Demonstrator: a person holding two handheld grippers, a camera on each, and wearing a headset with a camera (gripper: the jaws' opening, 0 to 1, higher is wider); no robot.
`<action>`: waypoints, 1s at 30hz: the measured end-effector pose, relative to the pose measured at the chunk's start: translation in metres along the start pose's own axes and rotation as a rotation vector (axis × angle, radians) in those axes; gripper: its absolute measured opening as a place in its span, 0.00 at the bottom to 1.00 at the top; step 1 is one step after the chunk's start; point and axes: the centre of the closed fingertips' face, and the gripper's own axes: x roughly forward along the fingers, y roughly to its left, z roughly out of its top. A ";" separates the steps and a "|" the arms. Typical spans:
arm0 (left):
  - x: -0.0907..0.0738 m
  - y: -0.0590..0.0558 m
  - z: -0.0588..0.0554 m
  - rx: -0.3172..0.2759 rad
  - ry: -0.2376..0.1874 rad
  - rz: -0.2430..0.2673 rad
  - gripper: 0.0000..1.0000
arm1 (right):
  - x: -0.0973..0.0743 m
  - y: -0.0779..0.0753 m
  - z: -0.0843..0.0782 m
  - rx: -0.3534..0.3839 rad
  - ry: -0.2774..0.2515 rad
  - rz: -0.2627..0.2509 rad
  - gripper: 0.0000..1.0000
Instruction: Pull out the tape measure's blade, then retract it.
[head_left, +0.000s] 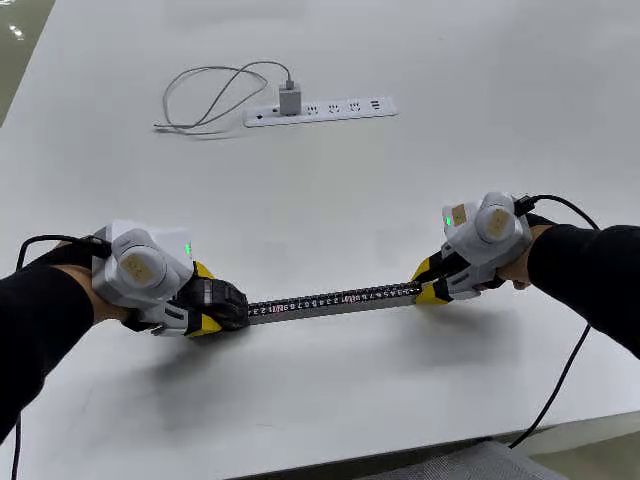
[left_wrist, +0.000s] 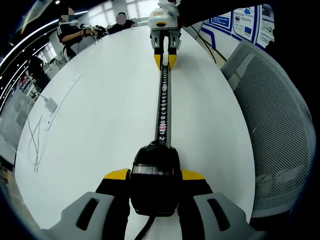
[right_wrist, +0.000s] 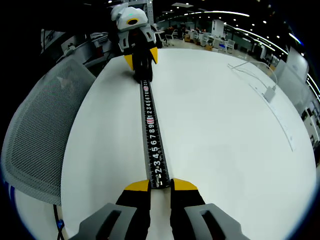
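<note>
White laminate workbench (head_left: 400, 180) carrying a tape measure (head_left: 215, 303) with its blade partly drawn out. Landmark: the black case (left_wrist: 155, 177). A grey mesh chair (left_wrist: 270, 125) stands off the bench edge beside the case. The blade (head_left: 330, 300) runs straight out from the case's mouth and lies low along the bench top, its printed numerals facing up. The left gripper (head_left: 208, 300) is clenched around the case, one yellow-tipped jaw on each flank. The right gripper (head_left: 428, 281), at the blade's end farthest from the case, pinches that tip across its width. A white power strip (head_left: 320, 110) with a plugged-in charger (head_left: 290, 100) and a looped cable (head_left: 210, 95) lies well beyond the case, clear of the work. Handling, as judged: the case is compact, rigid and fairly heavy, best taken by its flat sides. The blade is thin sprung steel, smooth and sharp-edged, stiff along its curve yet prone to buckle, and best taken at the end hook. On retraction it may whip back, so the tip wants a controlled return.
</note>
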 end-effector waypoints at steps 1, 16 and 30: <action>0.000 0.000 0.000 0.000 0.002 0.001 0.32 | 0.000 0.000 0.000 0.001 0.001 0.000 0.11; -0.007 0.001 0.000 -0.021 0.026 -0.006 0.32 | 0.000 0.000 -0.006 -0.104 0.109 0.019 0.14; -0.026 0.005 0.001 -0.068 0.002 -0.001 0.42 | -0.008 -0.001 -0.001 -0.100 0.108 0.016 0.20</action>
